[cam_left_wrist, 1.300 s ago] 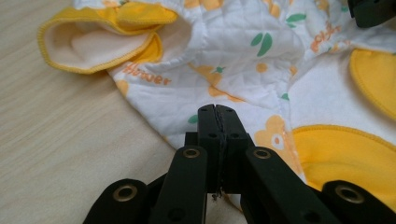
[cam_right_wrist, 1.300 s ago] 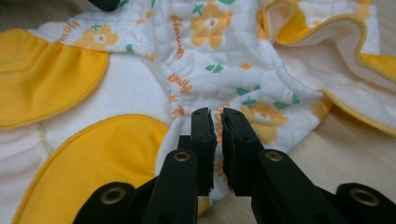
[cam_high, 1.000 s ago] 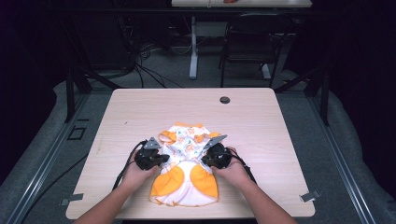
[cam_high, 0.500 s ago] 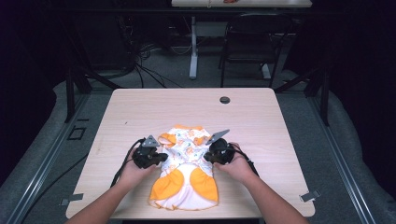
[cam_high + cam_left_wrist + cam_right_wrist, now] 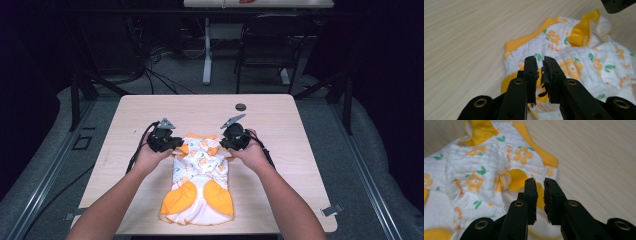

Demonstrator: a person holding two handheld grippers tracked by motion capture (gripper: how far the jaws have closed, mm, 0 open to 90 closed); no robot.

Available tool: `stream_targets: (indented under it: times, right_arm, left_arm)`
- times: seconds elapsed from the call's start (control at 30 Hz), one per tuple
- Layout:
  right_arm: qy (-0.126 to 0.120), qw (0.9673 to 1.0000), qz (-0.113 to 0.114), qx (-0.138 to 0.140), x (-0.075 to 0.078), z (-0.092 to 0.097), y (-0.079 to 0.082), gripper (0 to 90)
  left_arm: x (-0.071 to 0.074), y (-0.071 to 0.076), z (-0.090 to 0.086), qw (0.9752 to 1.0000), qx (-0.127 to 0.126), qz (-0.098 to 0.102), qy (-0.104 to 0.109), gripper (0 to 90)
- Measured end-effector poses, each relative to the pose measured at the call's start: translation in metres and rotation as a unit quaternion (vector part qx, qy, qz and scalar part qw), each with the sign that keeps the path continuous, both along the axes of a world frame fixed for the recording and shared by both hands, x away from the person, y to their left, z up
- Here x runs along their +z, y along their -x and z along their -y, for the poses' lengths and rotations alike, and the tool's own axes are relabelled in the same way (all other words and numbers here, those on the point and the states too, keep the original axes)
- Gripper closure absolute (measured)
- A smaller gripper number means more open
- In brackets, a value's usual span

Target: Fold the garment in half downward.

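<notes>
With your hands at garment's [image 5: 200, 175] far end, left gripper [image 5: 539, 62] and right gripper [image 5: 539, 183] both narrowed, gripping nothing, cloth beneath tips.

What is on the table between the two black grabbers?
In the high view, the top of the white quilted baby garment with orange flowers lies between the left gripper and right gripper.

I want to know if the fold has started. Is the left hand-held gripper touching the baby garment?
Cannot tell: in the left gripper view, the left hand-held gripper overlaps the baby garment, with no cloth visibly pinched.
</notes>
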State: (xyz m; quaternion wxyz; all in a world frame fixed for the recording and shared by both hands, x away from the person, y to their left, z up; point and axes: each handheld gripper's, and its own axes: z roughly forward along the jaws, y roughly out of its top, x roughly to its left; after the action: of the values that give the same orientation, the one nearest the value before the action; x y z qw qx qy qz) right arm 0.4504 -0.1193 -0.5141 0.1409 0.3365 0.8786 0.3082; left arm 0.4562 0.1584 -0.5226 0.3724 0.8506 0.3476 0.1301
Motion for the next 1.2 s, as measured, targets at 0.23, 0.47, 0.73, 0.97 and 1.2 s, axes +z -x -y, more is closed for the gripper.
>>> stream_targets:
  times: [0.23, 0.47, 0.73, 0.97, 1.2]
  right_arm:
    - [-0.012, 0.9995, -0.008, -0.027, -0.010, -0.006, -0.025, 69.3]
    - [-0.007, 0.9984, -0.024, -0.051, -0.026, -0.005, -0.035, 65.4]
    - [-0.002, 0.9986, -0.028, -0.045, -0.033, -0.011, -0.036, 63.9]
    - [0.000, 0.9979, -0.037, -0.053, -0.040, -0.017, -0.038, 61.8]
    - [0.016, 0.9978, -0.040, -0.049, -0.046, -0.021, -0.039, 58.4]
  left_arm:
    - [-0.010, -0.022, 0.007, 0.9999, 0.008, -0.015, -0.002, 70.9]
    - [-0.021, -0.033, 0.006, 0.9989, 0.037, -0.029, -0.006, 64.1]
    - [-0.032, -0.036, -0.002, 0.9970, 0.063, -0.044, 0.001, 59.6]
    - [-0.038, -0.036, 0.002, 0.9973, 0.056, -0.047, -0.008, 57.9]
    - [-0.047, -0.036, 0.007, 0.9968, 0.049, -0.056, -0.028, 59.3]
